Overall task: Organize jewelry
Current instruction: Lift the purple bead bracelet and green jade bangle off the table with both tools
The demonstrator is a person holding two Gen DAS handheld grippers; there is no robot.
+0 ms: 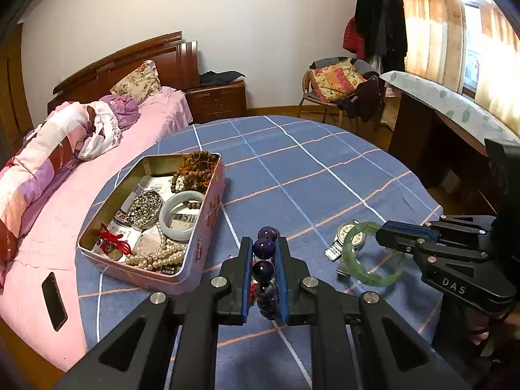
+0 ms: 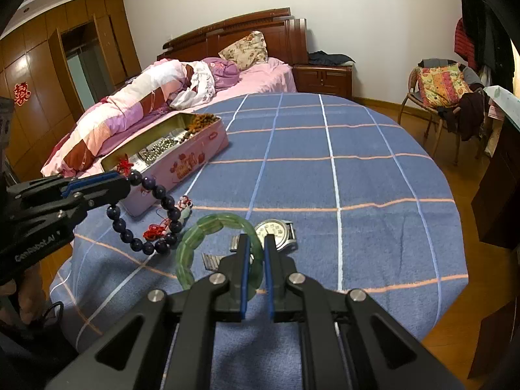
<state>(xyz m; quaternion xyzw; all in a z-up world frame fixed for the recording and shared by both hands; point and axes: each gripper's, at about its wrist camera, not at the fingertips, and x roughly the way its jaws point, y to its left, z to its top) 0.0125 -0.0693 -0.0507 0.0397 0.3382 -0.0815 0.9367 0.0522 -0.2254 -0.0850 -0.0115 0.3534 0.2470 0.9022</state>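
Left wrist view: the left gripper point(image 1: 264, 253) was clamped on the purple bead bracelet point(image 1: 267, 271), held just beside the pink tin point(image 1: 208, 227). Beads are hard, but the strand hangs limp.

Right wrist view: the right gripper point(image 2: 256, 260) pinched the green bangle point(image 2: 195, 243) by its rim, over the watch point(image 2: 276, 232). Judged rigid, slick and breakable; a rim hold suits it.

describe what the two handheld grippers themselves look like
Both are matte black plastic frames with angular triangular cut-outs and round silver bolt heads at the pivots. Each finger carries a thin blue pad on its inner face. The left gripper has white lettering on its side, too blurred to read; the right gripper reads "DAS" in white. No cables show. A bare hand grips the left one's handle.
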